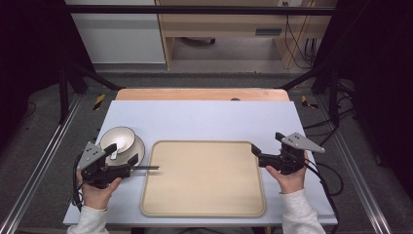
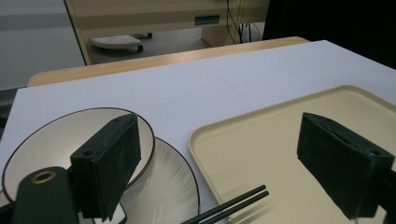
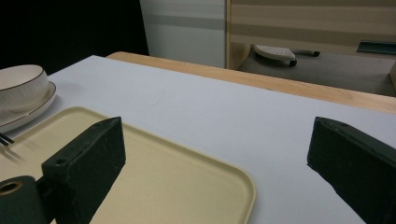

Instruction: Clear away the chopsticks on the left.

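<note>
A beige tray [image 1: 203, 178] lies in the middle of the white table top. To its left a white bowl [image 1: 118, 138] with a dark rim stands on a white plate [image 1: 139, 146]. Black chopsticks [image 1: 147, 168] reach from the plate onto the tray's left edge. My left gripper [image 1: 122, 155] is held open over the plate's near side, with nothing between its jaws. In the left gripper view the bowl [image 2: 56, 144], plate [image 2: 168, 182], chopsticks [image 2: 233, 203] and tray [image 2: 280, 135] lie ahead. My right gripper [image 1: 267, 142] is open and empty by the tray's far right corner [image 3: 154, 177].
The wooden table edge [image 1: 202, 94] runs along the far side. Behind it stand a wooden shelf unit [image 1: 229, 29] and a white cabinet [image 1: 117, 34]. Black frame posts [image 1: 63, 83] and metal rails [image 1: 39, 161] flank the table.
</note>
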